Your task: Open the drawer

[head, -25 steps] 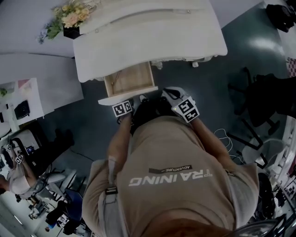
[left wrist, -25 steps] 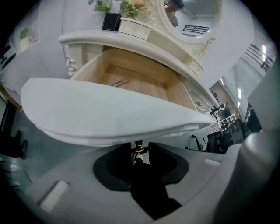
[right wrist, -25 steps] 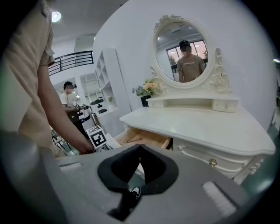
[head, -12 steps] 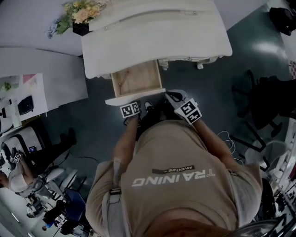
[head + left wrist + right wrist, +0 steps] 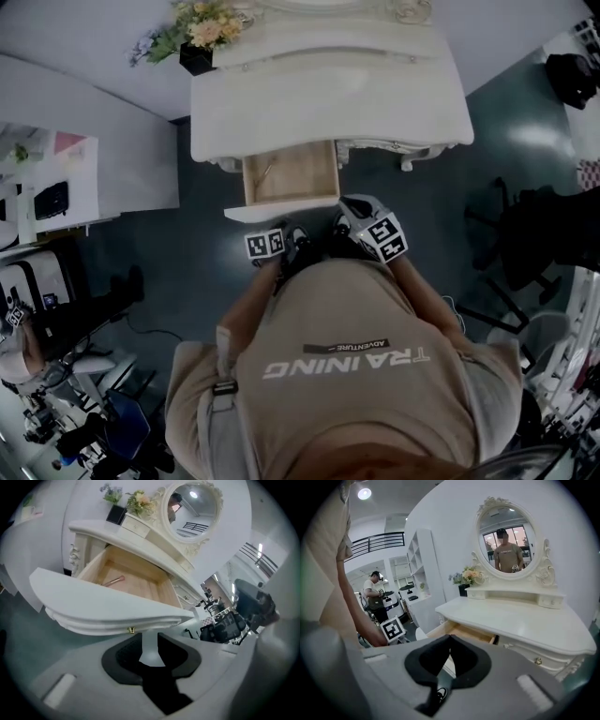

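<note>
The white dressing table [image 5: 328,94] has its left drawer [image 5: 291,173] pulled out, wooden inside, with a pink stick [image 5: 112,581] lying in it. The drawer's white front panel [image 5: 108,606] carries a small brass knob [image 5: 131,630]. My left gripper [image 5: 149,637] sits just below and in front of that knob, apart from it. Its jaws have just been closing, stand a little apart, and hold nothing. My right gripper [image 5: 450,637] hovers to the right of the drawer with its tips together and empty. Both marker cubes [image 5: 265,244] [image 5: 384,234] show in the head view.
A flower pot [image 5: 199,47] and an oval mirror [image 5: 192,508] stand on the table's back. A white counter [image 5: 84,178] lies to the left, and dark office chairs [image 5: 534,225] to the right. Another person [image 5: 375,595] stands by the shelves at left.
The left gripper has drawn back from the drawer front and risen a little. The right gripper has shifted slightly sideways. The drawer stays open throughout.
</note>
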Demonstrator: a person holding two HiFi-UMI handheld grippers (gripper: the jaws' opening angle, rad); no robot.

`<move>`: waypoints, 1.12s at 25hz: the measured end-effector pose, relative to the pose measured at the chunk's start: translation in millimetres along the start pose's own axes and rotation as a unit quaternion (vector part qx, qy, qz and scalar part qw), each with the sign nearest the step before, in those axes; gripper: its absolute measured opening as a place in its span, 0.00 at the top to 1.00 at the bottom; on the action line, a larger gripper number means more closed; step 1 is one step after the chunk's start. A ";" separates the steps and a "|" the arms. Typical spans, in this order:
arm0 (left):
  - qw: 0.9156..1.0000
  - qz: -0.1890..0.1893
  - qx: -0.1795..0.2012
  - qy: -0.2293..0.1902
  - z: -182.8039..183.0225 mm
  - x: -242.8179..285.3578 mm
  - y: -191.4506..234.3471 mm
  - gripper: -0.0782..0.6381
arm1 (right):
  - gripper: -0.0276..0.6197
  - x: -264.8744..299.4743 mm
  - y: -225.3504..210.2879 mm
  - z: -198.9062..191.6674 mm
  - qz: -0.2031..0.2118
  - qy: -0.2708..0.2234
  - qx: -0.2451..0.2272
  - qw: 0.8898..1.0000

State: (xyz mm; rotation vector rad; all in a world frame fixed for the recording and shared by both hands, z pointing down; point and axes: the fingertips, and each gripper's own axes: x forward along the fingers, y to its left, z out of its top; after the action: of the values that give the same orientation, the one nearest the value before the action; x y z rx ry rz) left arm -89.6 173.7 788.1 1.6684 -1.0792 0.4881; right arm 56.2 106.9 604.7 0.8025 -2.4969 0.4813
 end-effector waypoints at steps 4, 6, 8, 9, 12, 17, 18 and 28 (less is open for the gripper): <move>0.998 -0.021 0.032 -0.049 21.5 -26.4 -18.9 0.79 | 0.95 1.0 -3.3 6.0 -0.012 -0.001 -0.001 1.000; 0.994 -0.023 0.059 -0.089 45.4 -46.8 -30.6 0.84 | 0.95 1.7 -4.4 9.7 -0.014 -0.002 -0.006 1.000; 0.988 -0.027 0.090 -0.124 72.1 -66.5 -46.0 0.88 | 0.95 2.5 -5.6 20.2 -0.016 -0.006 -0.013 1.000; 0.984 -0.029 0.103 -0.140 84.7 -74.9 -53.4 0.88 | 0.95 2.9 -6.4 25.8 -0.017 -0.009 -0.016 1.000; 0.975 -0.042 0.111 -0.190 121.7 -98.0 -73.2 0.88 | 0.95 3.1 -10.8 37.1 -0.017 -0.016 -0.022 0.999; 0.947 -0.059 0.168 -0.269 184.8 -143.8 -116.8 0.88 | 0.95 -3.3 -13.1 78.0 -0.016 -0.048 -0.050 0.997; 0.938 -0.059 0.194 -0.280 196.7 -154.5 -127.4 0.88 | 0.95 -4.6 -12.6 89.8 -0.016 -0.061 -0.055 0.997; 0.857 0.004 0.359 -0.370 246.8 -223.8 -175.4 0.88 | 0.95 -38.5 -11.6 169.0 -0.049 -0.155 -0.073 0.984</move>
State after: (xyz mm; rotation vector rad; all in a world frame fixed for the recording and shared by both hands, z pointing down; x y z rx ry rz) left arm -102.7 51.5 432.2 2.6440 -1.5664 0.2484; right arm 36.0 38.1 446.4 0.9992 -2.7193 0.1438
